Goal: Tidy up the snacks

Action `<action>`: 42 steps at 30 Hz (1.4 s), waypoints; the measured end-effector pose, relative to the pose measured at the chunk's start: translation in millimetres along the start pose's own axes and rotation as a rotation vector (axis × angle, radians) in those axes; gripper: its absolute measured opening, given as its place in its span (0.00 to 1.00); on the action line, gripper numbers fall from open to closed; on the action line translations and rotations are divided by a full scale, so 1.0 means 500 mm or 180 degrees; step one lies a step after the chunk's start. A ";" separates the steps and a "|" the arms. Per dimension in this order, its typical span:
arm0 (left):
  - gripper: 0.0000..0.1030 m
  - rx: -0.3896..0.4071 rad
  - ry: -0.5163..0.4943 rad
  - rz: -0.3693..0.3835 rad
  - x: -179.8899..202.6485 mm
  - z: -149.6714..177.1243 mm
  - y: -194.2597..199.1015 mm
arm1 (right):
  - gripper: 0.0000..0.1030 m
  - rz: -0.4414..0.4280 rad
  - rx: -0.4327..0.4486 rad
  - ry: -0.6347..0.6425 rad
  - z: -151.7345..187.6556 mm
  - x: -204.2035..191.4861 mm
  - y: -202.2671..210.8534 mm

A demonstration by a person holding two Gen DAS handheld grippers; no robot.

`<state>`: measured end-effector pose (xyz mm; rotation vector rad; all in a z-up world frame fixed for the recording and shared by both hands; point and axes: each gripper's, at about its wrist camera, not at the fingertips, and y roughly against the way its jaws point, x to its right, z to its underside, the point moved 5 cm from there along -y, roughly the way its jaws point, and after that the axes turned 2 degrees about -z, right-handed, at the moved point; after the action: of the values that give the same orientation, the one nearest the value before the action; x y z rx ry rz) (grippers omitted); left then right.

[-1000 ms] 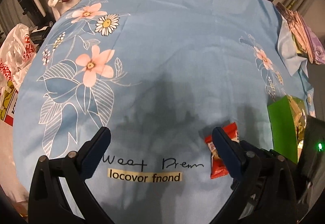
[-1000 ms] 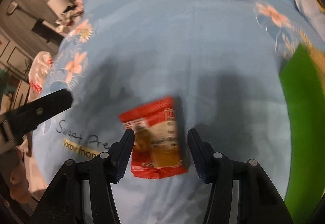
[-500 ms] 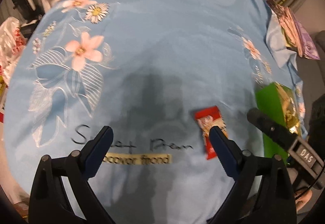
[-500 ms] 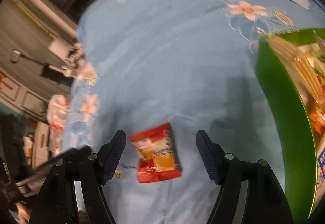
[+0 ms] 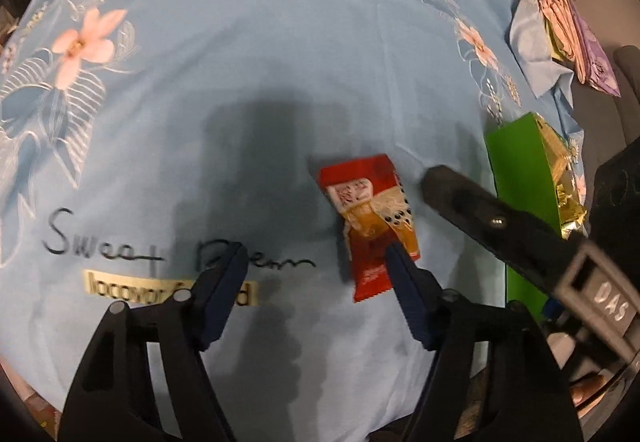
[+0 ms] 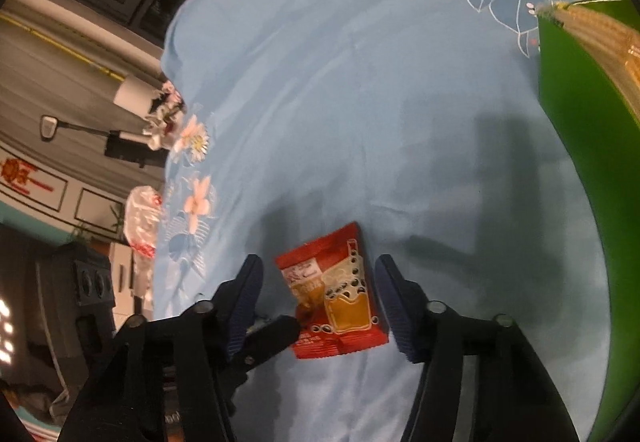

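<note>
Change since earlier: both grippers have closed in on the snack packet, and the jaws of each have just been narrowing.
Snack packet (image 6: pixel 334 292): 1 small red and orange sachet, lying flat on the blue flowered cloth (image 6: pixel 360 89), lower centre of the right wrist view.
Handling: likely very light, soft and crinkly, with a slick film; take it across its 2 long edges, gently, or it may slide on the cloth.
Right gripper (image 6: pixel 318 302): part open, 1 finger on each side of the packet, pads not yet pressing.
Left gripper (image 5: pixel 316 278): part open, gripping nothing; its right finger overlaps the packet's lower edge, touching or not I cannot tell.
Green box (image 5: pixel 520 177): holds gold wrappers, right edge, near the packet.
</note>
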<state>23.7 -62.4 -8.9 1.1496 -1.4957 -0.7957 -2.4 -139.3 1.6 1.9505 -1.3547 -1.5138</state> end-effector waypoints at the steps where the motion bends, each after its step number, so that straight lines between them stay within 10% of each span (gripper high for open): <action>1: 0.65 -0.0007 -0.0022 0.0031 0.008 0.002 -0.003 | 0.54 0.0030 -0.0029 0.0025 0.002 0.000 -0.005; 22: 0.68 0.0012 -0.0325 0.0062 0.048 0.002 -0.043 | 0.54 0.0105 -0.0221 0.0077 0.012 0.021 -0.052; 26: 0.42 0.0104 -0.0455 0.0072 0.053 0.003 -0.036 | 0.52 0.0023 -0.0282 0.0145 0.020 0.007 -0.056; 42: 0.40 0.0789 -0.0756 -0.0064 0.099 -0.011 0.040 | 0.50 -0.0117 0.0337 0.0511 -0.002 -0.049 0.026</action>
<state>24.1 -102.1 26.8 1.2884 -1.8219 -0.7979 -7.5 -125.9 25.3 2.1218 -1.3618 -1.2934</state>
